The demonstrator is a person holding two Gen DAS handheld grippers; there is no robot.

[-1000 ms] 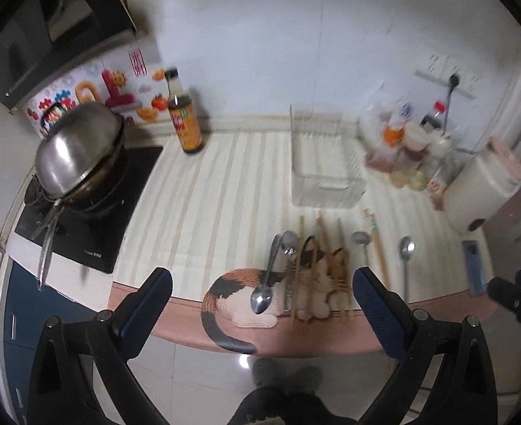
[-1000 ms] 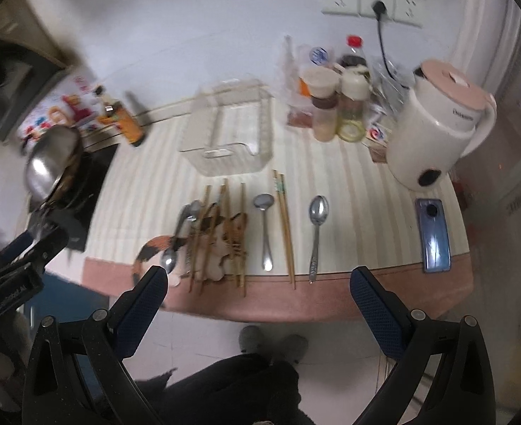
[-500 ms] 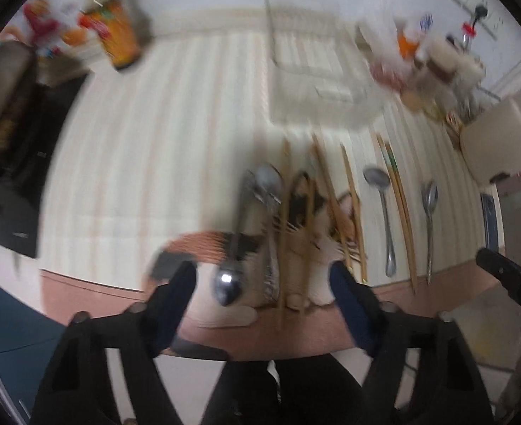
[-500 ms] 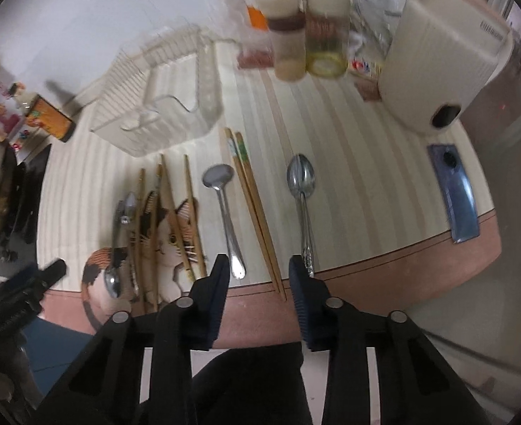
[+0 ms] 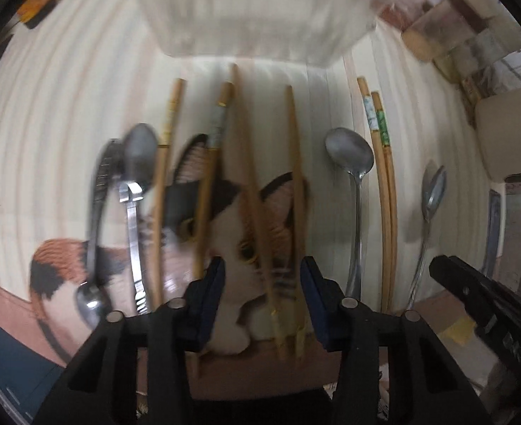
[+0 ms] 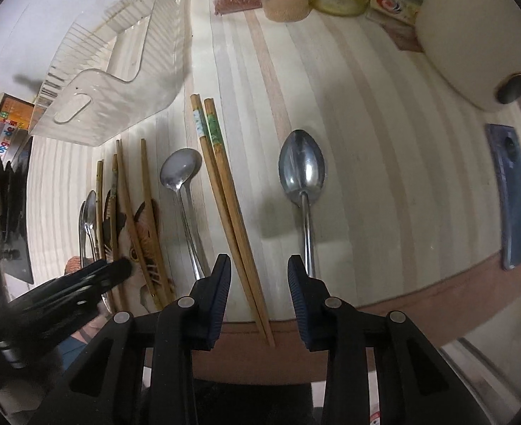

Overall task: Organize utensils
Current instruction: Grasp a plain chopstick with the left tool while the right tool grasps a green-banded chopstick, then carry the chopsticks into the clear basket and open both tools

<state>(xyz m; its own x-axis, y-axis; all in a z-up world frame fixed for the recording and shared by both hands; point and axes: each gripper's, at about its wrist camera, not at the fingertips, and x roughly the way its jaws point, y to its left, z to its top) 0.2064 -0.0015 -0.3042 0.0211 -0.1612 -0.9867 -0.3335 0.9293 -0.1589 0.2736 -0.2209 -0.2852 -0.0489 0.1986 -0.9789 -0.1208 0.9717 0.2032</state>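
— What is closest to us?

— The left gripper (image 5: 262,279). Its jaws are apart, with nothing held. They hang over the front edge of the counter (image 5: 47,113), right above a cat mat (image 5: 232,241). Two brown chopsticks (image 5: 256,191) run between the jaws, but the jaws do not touch them.

— And the other hand?

— The right gripper (image 6: 258,276) is released too. A pair of chopsticks with green marks (image 6: 225,191) lies between its jaws, sticking out past the counter edge. I cannot tell if a jaw touches them.

— Where are the spoons?

— A big spoon (image 6: 303,177) lies just right of that pair, its handle close by the right jaw. A round spoon (image 6: 180,177) lies just left of the pair. Two more spoons (image 5: 132,177) lie at the left side of the cat mat, beside more chopsticks.

— What is further back?

— A clear plastic rack (image 6: 111,71) stands behind the chopsticks. Jars (image 6: 285,0) and a cream kettle (image 6: 473,35) stand at the back right. A blue phone (image 6: 511,198) lies near the right edge.
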